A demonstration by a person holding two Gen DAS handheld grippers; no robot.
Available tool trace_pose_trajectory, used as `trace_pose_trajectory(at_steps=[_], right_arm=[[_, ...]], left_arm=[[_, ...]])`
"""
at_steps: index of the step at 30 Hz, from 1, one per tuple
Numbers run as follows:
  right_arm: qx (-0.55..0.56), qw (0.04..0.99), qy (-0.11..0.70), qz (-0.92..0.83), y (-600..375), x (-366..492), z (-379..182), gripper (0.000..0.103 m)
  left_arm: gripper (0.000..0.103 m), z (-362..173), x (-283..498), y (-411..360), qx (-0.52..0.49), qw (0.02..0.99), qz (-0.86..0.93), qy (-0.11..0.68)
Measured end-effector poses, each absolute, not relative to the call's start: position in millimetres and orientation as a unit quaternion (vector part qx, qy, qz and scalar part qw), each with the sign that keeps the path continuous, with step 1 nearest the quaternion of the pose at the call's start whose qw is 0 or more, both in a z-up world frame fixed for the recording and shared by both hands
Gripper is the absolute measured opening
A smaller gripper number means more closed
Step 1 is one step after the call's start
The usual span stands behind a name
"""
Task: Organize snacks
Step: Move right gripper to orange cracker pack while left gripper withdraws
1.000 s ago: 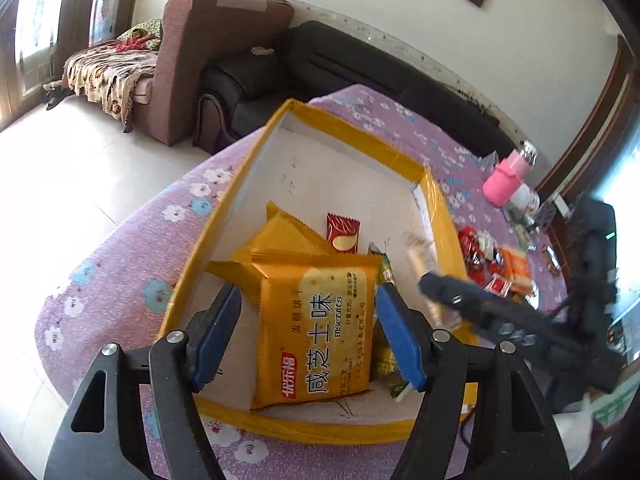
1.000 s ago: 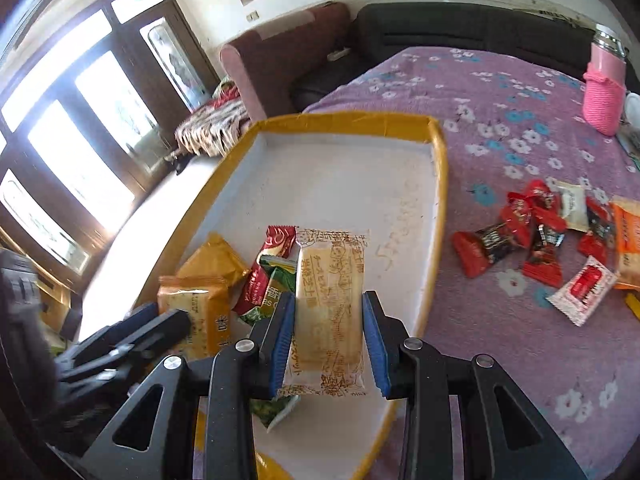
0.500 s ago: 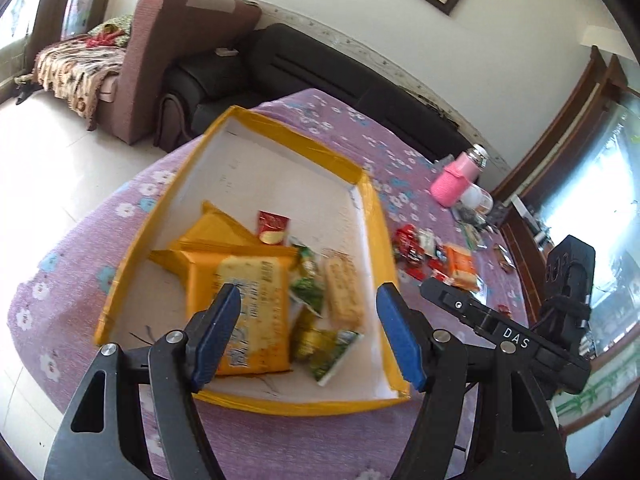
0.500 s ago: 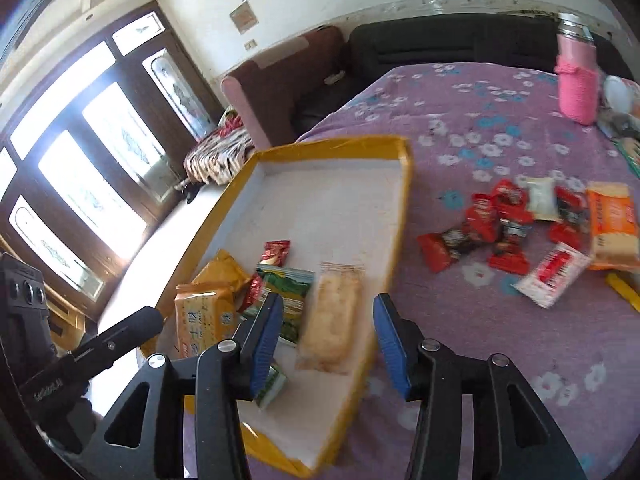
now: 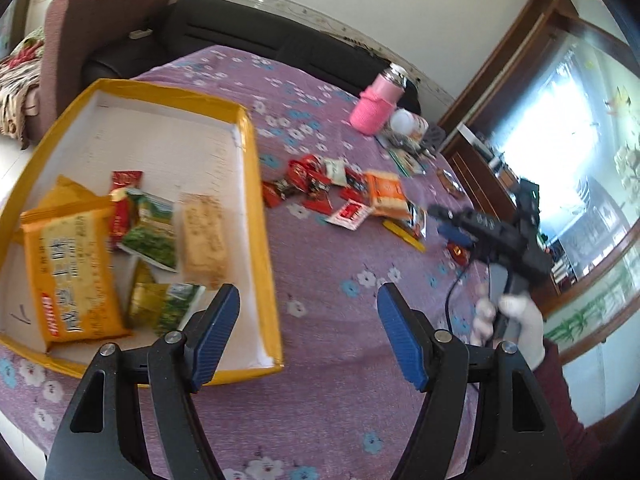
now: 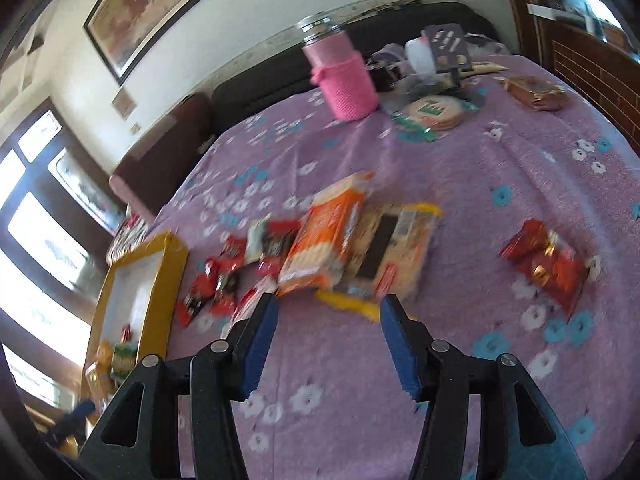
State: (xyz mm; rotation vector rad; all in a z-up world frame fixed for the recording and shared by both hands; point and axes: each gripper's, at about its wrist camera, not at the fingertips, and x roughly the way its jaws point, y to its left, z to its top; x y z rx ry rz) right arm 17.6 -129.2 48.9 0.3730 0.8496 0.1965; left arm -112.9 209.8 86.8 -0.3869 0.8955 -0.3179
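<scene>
A yellow-rimmed tray (image 5: pixel 256 184) on the purple flowered cloth holds a big orange biscuit bag (image 5: pixel 68 268), green packets (image 5: pixel 154 232) and a pale biscuit pack (image 5: pixel 202 236). Loose snacks lie right of it: small red packets (image 5: pixel 308 188), an orange biscuit pack (image 5: pixel 386 192) (image 6: pixel 324 240), a pale pack with a dark label (image 6: pixel 390 248), red wrapped sweets (image 6: pixel 544 264). My left gripper (image 5: pixel 308 332) hangs open and empty over the cloth by the tray's near right corner. My right gripper (image 6: pixel 326 344) is empty, its jaws opening, just short of the orange pack; in the left wrist view it is the black tool (image 5: pixel 492 236) in a gloved hand.
A pink-sleeved bottle (image 5: pixel 378 108) (image 6: pixel 340 76) stands at the far side beside a round lidded tin (image 6: pixel 434 110), a white jar and small clutter. A brown wrapped item (image 6: pixel 536 92) lies far right. A dark sofa (image 5: pixel 224 28) and a brown armchair stand beyond the table.
The right gripper let go of the pale biscuit pack in the tray, opened and swung right to the loose snacks. The left gripper moved right, off the orange bag, to the tray's corner.
</scene>
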Motion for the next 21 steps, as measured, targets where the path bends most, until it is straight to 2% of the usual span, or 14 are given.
trace_pose_trajectory(at_steps=[5,12,14,16,18,20,21], right_arm=[[0.147,0.890,0.426,0.071,-107,68,52,0.059],[0.056,0.872,0.485,0.023,-47,117,29,0.070],[0.039,0.874,0.483,0.010,-40,122,26,0.070],[0.011,0.875,0.485,-0.003,-33,121,25,0.063],[0.001,0.878,0.478,-0.006,-33,118,26,0.047],[0.003,0.882,0.471,0.002,-38,109,30,0.036],[0.004,0.882,0.471,0.007,-40,106,32,0.026]], left_arm=[[0.071,84,-109,196,-0.170,0.867,-0.161,0.440],[0.071,79,-105,197,-0.161,0.867,-0.156,0.445],[0.071,78,-103,196,-0.155,0.868,-0.157,0.445],[0.071,76,-103,196,-0.150,0.869,-0.158,0.444],[0.071,75,-103,195,-0.148,0.870,-0.159,0.443],[0.071,74,-102,194,-0.147,0.870,-0.159,0.443],[0.071,74,-102,193,-0.145,0.870,-0.158,0.443]])
